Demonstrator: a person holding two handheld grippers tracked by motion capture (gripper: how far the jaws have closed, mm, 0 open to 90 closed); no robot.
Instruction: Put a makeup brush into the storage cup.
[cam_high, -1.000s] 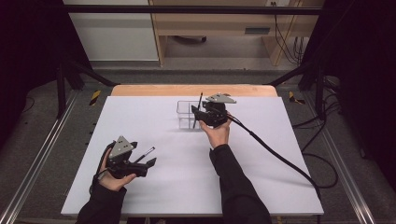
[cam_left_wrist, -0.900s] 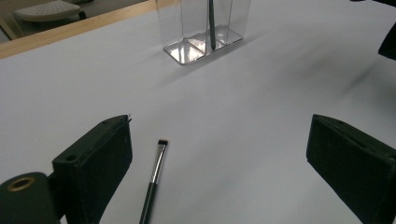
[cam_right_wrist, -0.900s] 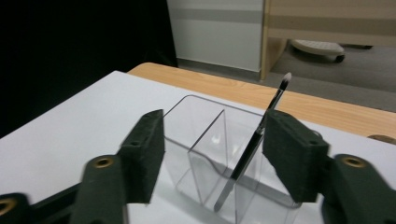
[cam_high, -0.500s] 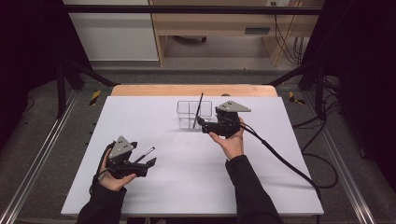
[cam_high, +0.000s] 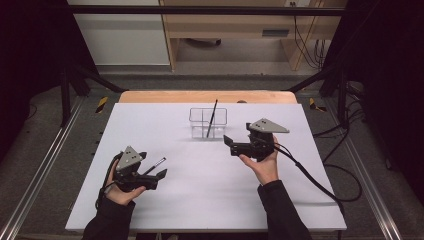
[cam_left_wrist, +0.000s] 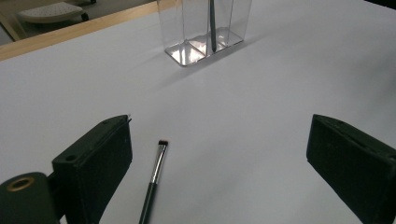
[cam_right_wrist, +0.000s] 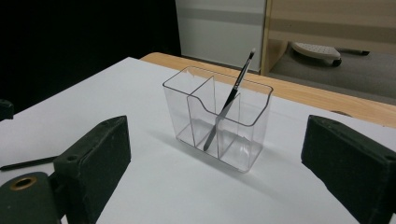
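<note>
The right claw (cam_high: 231, 145) has backed off wide, leaving one brush (cam_high: 212, 118) standing in the organizer (cam_high: 208, 123); the left claw (cam_high: 159, 176), wide, frames the second brush (cam_left_wrist: 154, 181) near the counter's front-left corner.

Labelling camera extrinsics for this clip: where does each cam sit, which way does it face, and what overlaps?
High view: fixed above the person's side, looking forward and down on the white table; both forearms, left gripper and right gripper show.
Left gripper view: rides the left gripper, low, facing across the table past a brush lying between its open jaws.
Right gripper view: rides the right gripper, facing the clear organizer; own open jaws at bottom.
Shared: all three show the organizer with an upright brush.
</note>
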